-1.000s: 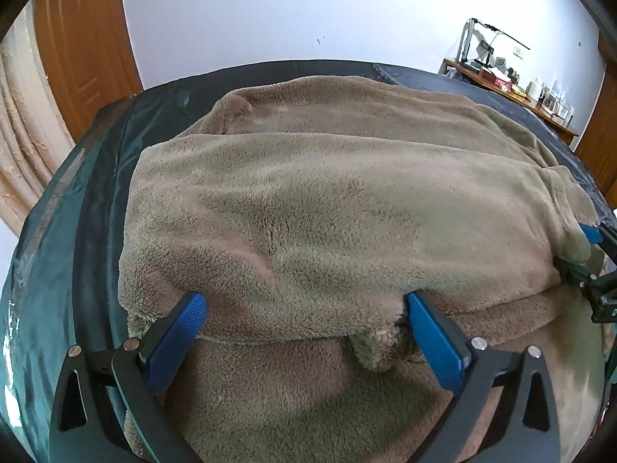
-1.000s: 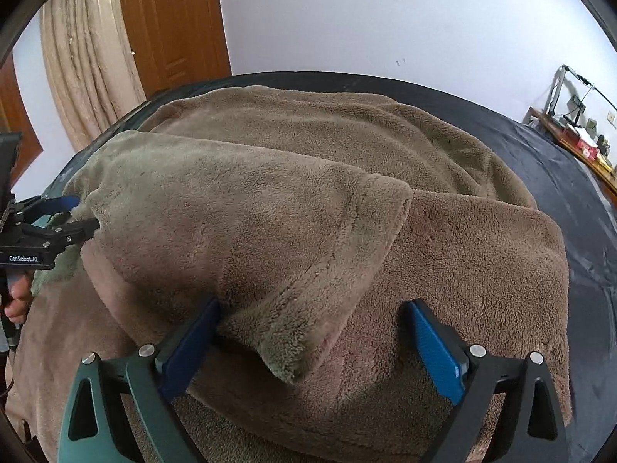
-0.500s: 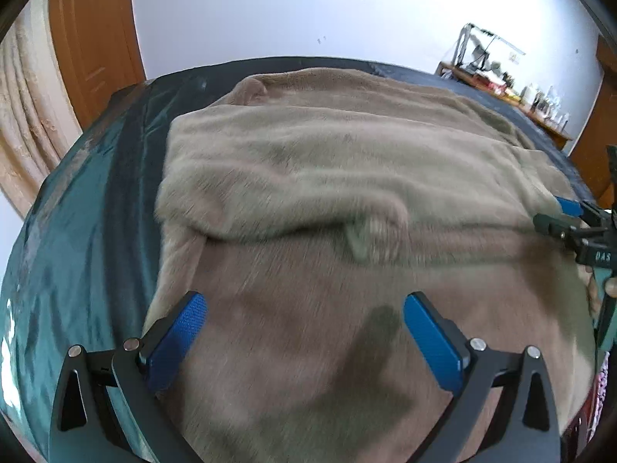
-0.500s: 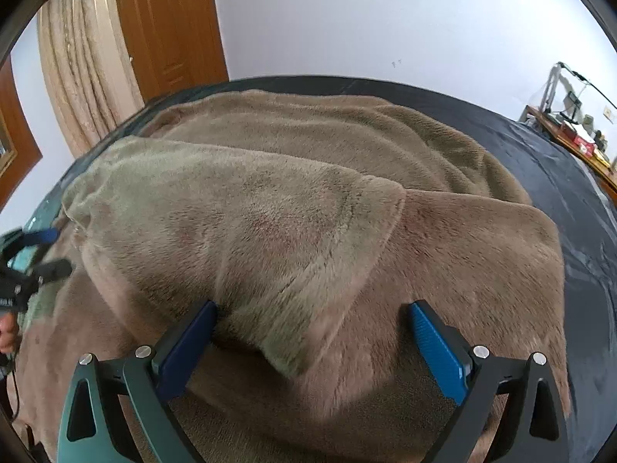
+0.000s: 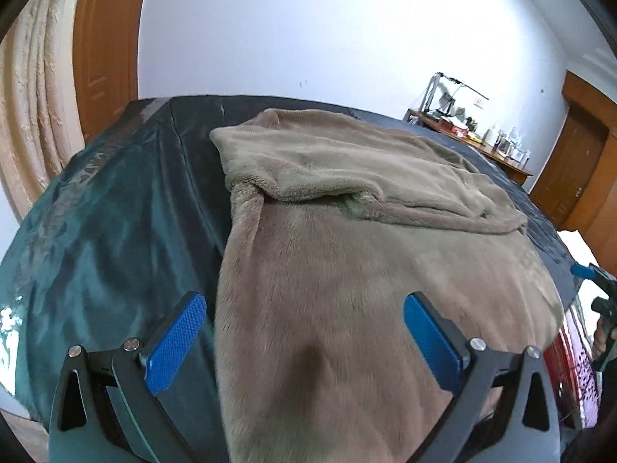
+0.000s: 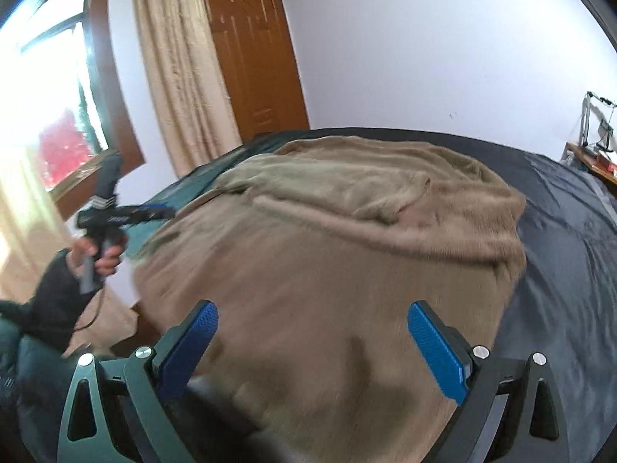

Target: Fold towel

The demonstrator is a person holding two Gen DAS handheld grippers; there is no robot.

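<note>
Lying on the dark sheet (image 5: 115, 231) of the bed is a big fuzzy brown towel (image 5: 366, 270). Its far part is folded over on itself, and that flap sits bunched and a bit crooked on top. The left gripper (image 5: 304, 337) is up above the near end of the towel with its blue fingers (image 5: 175, 337) wide apart, holding nothing. The right gripper (image 6: 312, 347) is wide apart too and holds nothing. A hand (image 6: 98, 254) in a dark sleeve holds the left one by its handle.
</note>
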